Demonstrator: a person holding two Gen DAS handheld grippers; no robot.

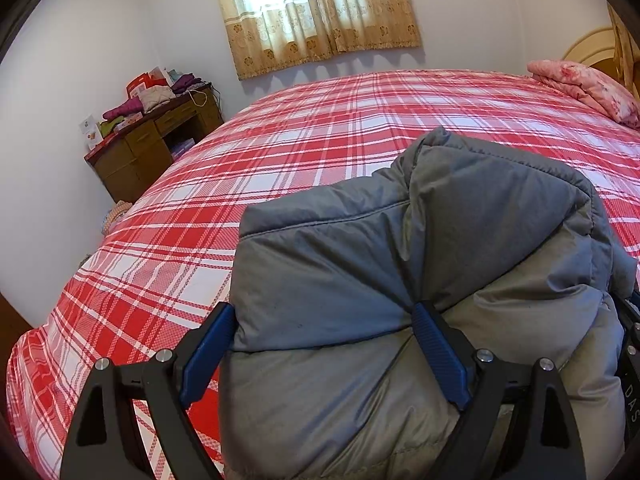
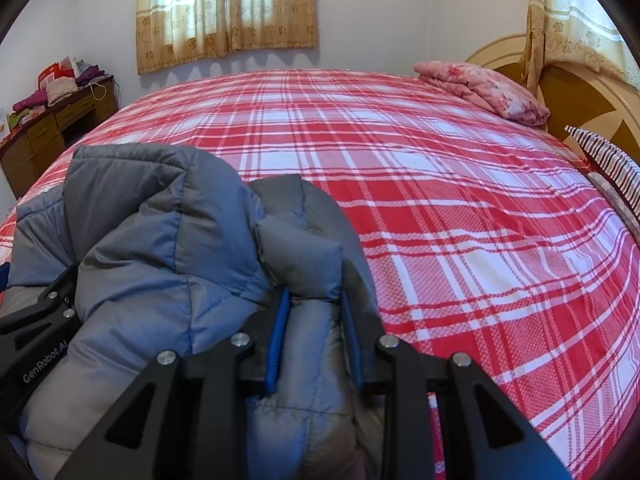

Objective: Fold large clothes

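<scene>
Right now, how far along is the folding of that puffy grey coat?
The padded grey quilted jacket is bunched up, not folded flat. Both the left gripper and right gripper have their jaws clamped on it above the red plaid bedsheet. Spreading and folding remain.

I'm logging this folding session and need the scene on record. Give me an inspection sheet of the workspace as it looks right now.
Surface: bed with red plaid sheet, flat and smooth.
Job's things: grey puffer jacket, bunched up, held over the near part of the bed.
Clutter: pink folded blanket and striped pillow near the headboard.
Grippers: left tool has jacket padding between its blue fingers; right tool is clamped on a jacket fold.
Cables: a thin cord hangs at the desk.
Surroundings: desk piled with clothes and boxes, curtained window, wooden headboard.
</scene>
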